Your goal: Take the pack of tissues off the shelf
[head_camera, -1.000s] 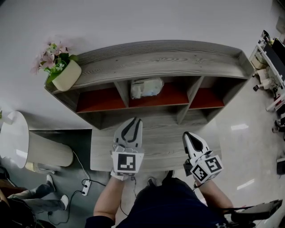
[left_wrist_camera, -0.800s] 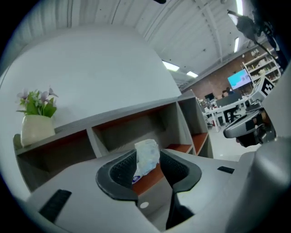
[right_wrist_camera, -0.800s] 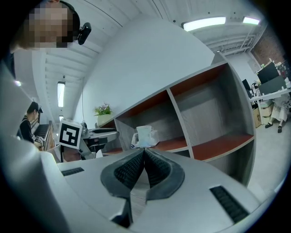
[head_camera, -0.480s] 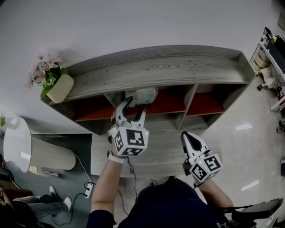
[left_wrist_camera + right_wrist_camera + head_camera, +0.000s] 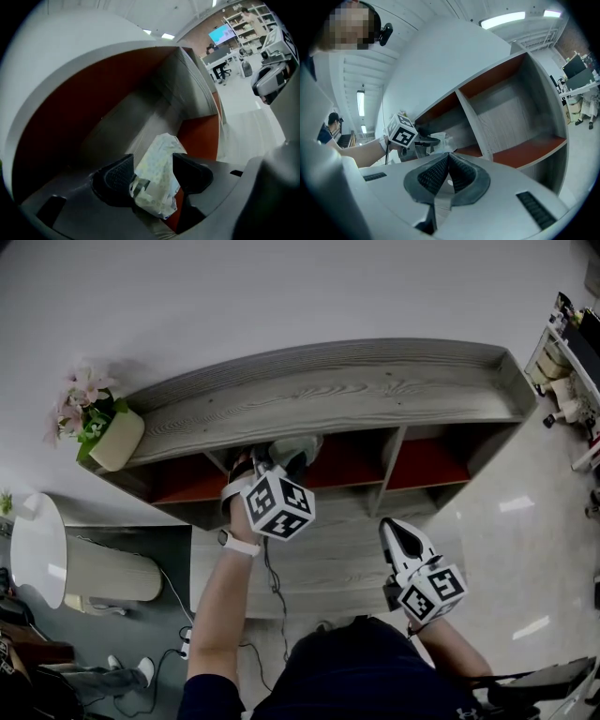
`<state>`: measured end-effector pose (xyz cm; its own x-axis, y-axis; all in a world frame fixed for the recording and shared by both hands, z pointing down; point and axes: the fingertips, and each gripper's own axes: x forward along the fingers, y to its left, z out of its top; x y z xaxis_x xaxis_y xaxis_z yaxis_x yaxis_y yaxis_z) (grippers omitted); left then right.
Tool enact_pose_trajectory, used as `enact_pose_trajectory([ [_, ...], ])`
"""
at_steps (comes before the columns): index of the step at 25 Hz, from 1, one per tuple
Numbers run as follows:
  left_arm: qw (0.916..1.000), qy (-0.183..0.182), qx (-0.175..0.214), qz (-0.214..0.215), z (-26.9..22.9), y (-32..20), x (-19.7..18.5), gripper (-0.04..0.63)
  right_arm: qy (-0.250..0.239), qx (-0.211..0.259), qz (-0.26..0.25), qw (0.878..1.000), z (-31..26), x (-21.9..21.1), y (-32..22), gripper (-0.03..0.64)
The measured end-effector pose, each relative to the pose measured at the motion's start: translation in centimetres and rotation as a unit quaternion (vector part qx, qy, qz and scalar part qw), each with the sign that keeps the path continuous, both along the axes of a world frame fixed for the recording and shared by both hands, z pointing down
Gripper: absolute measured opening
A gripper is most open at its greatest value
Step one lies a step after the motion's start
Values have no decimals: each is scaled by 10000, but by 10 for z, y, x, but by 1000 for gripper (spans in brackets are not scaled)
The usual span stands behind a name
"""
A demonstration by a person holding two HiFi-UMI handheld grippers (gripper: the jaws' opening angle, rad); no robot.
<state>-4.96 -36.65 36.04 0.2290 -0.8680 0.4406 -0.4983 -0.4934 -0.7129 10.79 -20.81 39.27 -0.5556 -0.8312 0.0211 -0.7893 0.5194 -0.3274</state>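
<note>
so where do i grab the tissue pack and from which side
Its near end, across the narrow width, straight in from the shelf's open front: the pack lies end-on. The left gripper's jaws have just been opening and straddle it.

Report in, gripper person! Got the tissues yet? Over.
Left gripper jaws just opened wide, either side of tissue pack, not gripping. Pack in shelf middle cubby. Right gripper shut, empty. Nothing blocking.

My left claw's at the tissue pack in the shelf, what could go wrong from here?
1. The left claw, whose jaws have just been opening, straddles the soft white plastic-wrapped tissue pack without pressing it; closing may catch only loose wrapper and slip.
2. The pack lies inside the middle compartment of the grey wooden shelf; lifting while withdrawing could knock it against the top board.
</note>
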Motion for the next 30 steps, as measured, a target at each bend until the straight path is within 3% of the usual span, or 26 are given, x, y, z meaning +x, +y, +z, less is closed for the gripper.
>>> enact_pose_trajectory([
  [5, 9966, -671, -479, -1, 16, -20, -1, 275, -114, -101, -23, 9999, 5, 4, -4, 12],
  [9, 9911, -907, -969, -47, 31, -26, -3, 272, -162, -150, 25, 9998, 8, 10, -5, 12],
  [13, 9861, -1143, -1204, -41, 43, -22, -3, 216, -193, -195, 70, 9996, 11, 13, -6, 12],
  [18, 9874, -1272, -936, 19, 42, -14, 3, 61, -213, -238, 104, 9994, 13, 13, -5, 12],
  [24, 9877, -1490, -465, 89, 39, -2, 9, 23, -241, -297, 101, 9992, 16, 7, 2, 12],
  [30, 9902, -1388, 34, 127, 22, 19, 12, 18, -237, -329, 121, 9991, 17, 2, 13, 12],
])
